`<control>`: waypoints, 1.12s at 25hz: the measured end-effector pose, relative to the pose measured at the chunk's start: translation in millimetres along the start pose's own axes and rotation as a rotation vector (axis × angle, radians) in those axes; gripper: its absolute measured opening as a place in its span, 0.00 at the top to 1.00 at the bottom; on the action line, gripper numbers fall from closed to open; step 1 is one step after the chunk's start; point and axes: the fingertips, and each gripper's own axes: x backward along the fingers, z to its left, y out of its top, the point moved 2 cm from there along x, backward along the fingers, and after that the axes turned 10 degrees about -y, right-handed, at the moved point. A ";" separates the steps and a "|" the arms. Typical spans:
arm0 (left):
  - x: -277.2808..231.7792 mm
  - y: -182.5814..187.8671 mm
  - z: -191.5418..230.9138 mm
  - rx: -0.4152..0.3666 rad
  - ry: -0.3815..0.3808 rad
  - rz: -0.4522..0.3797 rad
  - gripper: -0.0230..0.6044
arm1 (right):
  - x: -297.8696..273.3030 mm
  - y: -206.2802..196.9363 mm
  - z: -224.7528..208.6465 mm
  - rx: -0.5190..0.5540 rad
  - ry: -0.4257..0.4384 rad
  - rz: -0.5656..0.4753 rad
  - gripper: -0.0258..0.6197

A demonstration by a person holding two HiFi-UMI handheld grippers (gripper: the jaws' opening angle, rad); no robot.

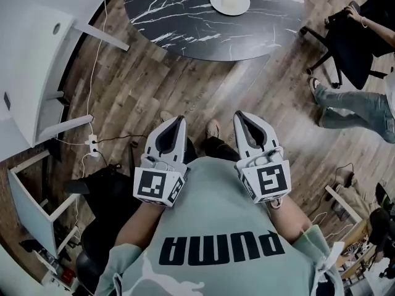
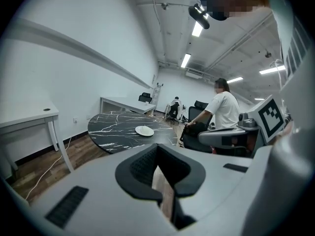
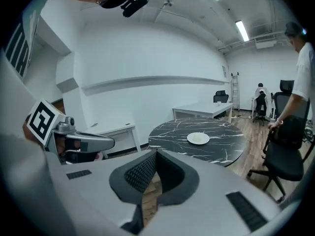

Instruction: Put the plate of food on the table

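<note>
A white plate (image 1: 229,0) with pale food lies on the round black marble table (image 1: 185,17) at the top of the head view. It also shows as the plate (image 2: 144,131) in the left gripper view and the plate (image 3: 198,138) in the right gripper view, well ahead of both grippers. My left gripper (image 1: 179,121) and right gripper (image 1: 240,115) are held close to my chest, over the wooden floor, far short of the table. Both are shut with nothing between the jaws, as seen at the left gripper (image 2: 158,149) and right gripper (image 3: 156,154).
A white desk (image 1: 37,73) stands to the left, with a cable and power strip (image 1: 92,144) on the floor beside it. At the right a person's legs (image 1: 355,106) stand by a black office chair (image 1: 345,42). More desks and seated people are far behind the table.
</note>
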 end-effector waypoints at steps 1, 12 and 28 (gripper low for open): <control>-0.9 -1.6 0.1 -0.002 0.004 -0.001 0.95 | 0.1 -2.1 -0.6 0.006 -0.005 -0.002 0.95; 4.5 10.4 11.7 -0.029 0.045 -0.033 0.95 | -1.9 4.6 2.4 -0.003 -0.014 -0.024 0.95; 18.7 16.2 11.8 -0.039 0.049 -0.062 0.95 | 4.0 6.0 10.9 0.007 -0.020 -0.023 0.95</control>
